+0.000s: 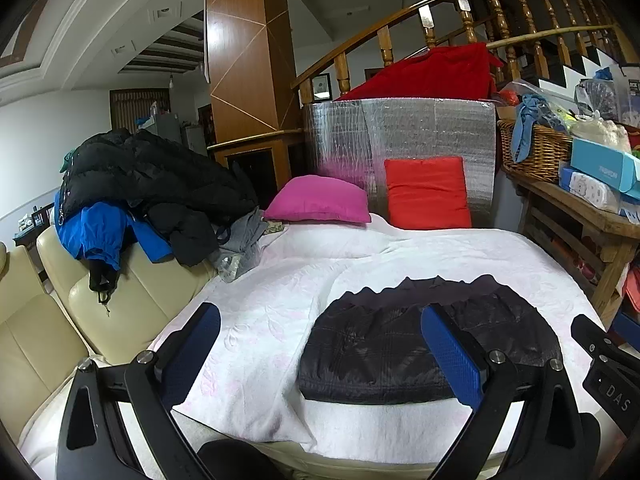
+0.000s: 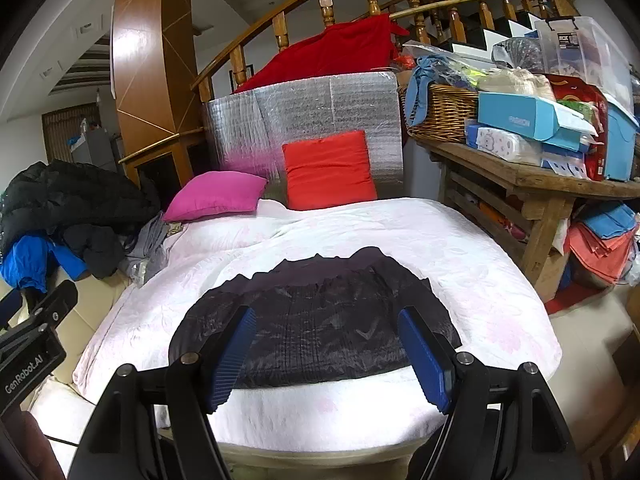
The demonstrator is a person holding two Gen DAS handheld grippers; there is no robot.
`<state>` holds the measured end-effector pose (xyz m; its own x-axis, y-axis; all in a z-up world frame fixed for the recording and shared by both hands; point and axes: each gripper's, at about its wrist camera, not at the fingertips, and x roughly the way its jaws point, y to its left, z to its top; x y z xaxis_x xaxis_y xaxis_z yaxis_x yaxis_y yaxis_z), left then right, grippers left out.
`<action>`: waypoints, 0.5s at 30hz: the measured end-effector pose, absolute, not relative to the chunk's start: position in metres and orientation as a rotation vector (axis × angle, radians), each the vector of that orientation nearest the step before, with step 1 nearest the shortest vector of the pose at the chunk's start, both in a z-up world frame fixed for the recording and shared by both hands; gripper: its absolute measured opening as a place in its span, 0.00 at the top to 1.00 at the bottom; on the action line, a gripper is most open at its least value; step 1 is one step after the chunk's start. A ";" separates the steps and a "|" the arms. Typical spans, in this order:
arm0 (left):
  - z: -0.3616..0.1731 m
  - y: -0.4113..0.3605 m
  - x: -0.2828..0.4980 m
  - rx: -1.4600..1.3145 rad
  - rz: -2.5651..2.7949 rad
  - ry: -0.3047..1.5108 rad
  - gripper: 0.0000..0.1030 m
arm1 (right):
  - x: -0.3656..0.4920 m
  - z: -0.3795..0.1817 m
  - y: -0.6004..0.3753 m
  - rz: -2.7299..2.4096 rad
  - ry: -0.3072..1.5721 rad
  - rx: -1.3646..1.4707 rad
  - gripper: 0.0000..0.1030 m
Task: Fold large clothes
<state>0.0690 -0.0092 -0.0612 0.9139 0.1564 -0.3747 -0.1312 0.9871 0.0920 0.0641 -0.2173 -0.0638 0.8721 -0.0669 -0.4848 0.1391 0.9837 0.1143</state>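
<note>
A dark quilted garment [image 2: 316, 328] is seen folded into a compact block near the front edge of the white-covered bed [image 2: 460, 248]. More clothes [image 1: 152, 184] are left heaped on the cream sofa [image 1: 132, 300], apparently unfolded. Both the left gripper [image 1: 320, 356] and right gripper [image 2: 328, 356] are held wide open and empty. A wicker basket [image 2: 444, 116] is stuffed with blue cloth.
</note>
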 end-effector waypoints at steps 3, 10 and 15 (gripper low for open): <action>-0.062 -0.008 0.075 0.066 0.150 0.398 0.03 | 0.071 -0.064 -0.217 -0.105 0.505 0.149 0.25; -0.065 -0.008 0.096 0.059 0.134 0.427 0.03 | 0.091 -0.068 -0.213 -0.097 0.523 0.143 0.25; -0.064 0.002 0.119 0.014 0.053 0.414 0.03 | 0.115 -0.071 -0.221 -0.080 0.541 0.140 0.25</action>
<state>0.1190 0.0018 -0.0643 0.9143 0.0540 -0.4014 -0.0482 0.9985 0.0245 0.1152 -0.2215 -0.0710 0.8545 -0.0389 -0.5181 0.1126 0.9874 0.1115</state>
